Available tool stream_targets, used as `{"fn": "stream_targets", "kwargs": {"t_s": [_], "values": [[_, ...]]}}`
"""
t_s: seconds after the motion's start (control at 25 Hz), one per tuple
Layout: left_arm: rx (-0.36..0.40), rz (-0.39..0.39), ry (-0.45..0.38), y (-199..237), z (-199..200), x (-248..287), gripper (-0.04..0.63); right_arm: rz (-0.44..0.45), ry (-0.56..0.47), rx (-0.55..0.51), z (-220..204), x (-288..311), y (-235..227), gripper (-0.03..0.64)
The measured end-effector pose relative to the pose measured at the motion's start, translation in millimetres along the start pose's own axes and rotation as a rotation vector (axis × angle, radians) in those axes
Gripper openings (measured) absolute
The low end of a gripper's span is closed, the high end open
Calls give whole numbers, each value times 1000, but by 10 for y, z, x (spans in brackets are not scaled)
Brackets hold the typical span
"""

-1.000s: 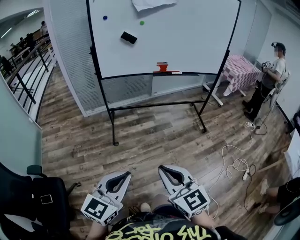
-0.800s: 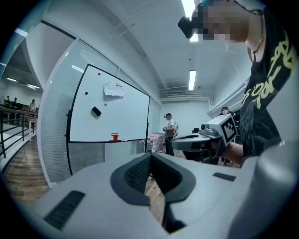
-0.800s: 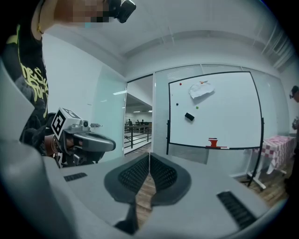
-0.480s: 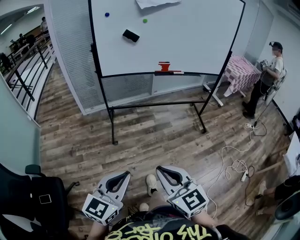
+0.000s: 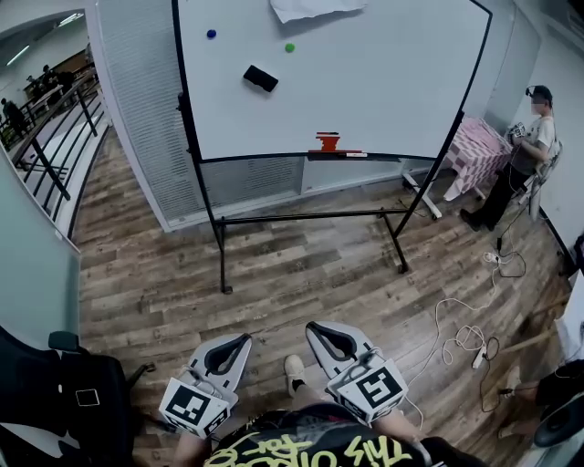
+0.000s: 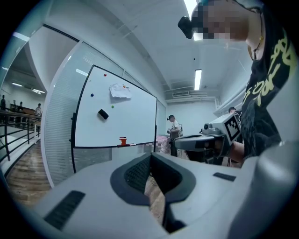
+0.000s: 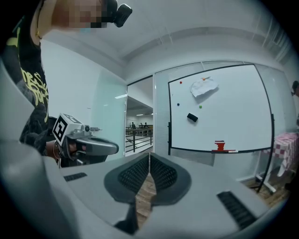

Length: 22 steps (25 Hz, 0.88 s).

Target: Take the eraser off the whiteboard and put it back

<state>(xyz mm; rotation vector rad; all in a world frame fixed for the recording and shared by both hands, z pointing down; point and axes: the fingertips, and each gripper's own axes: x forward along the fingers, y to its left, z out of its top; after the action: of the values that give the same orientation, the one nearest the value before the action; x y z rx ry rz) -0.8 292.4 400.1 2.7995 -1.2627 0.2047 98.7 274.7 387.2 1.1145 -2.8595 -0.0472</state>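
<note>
The black eraser (image 5: 260, 77) sticks slanted on the upper left of the whiteboard (image 5: 383, 82), which stands on a black wheeled frame across the wooden floor. Both grippers are held low, far short of the board, side by side and pointing toward it. My left gripper (image 5: 230, 342) is shut and holds nothing. My right gripper (image 5: 327, 330) is shut as well, also empty. In the left gripper view the eraser (image 6: 103, 114) is small and distant beyond the left gripper (image 6: 149, 156). The right gripper view shows the eraser (image 7: 192, 117) far beyond the right gripper (image 7: 149, 156).
A red object (image 5: 328, 141) sits on the board's tray, with blue (image 5: 211, 34) and green (image 5: 289, 47) magnets and a paper sheet (image 5: 315, 7) above. A person (image 5: 525, 146) stands right by a checked table (image 5: 474, 146). Cables (image 5: 465, 328) lie right, a black chair (image 5: 55, 392) left.
Both grippers have advanced a little toward the whiteboard, which now sits slightly lower and larger in the head view. A shoe has stepped forward between them. Both stay shut.
</note>
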Motion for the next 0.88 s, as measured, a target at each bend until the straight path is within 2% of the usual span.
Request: {"fn": "stream_targets", "kwargs": {"t_s": [0.36,0.6,0.72,0.88], "values": [[1,13,-1,402,126,487,8,8,-36,-3,166,460,-507,11],[-3,31,-1,644,227,753,8,11,18,29,159,682,-808,11],[-4,44,-7,739,280,886,8,23,-30,9,224,788,-957,11],[-6,60,-9,852,322,1055,8,33,-34,7,242,901,-1142,11]]}}
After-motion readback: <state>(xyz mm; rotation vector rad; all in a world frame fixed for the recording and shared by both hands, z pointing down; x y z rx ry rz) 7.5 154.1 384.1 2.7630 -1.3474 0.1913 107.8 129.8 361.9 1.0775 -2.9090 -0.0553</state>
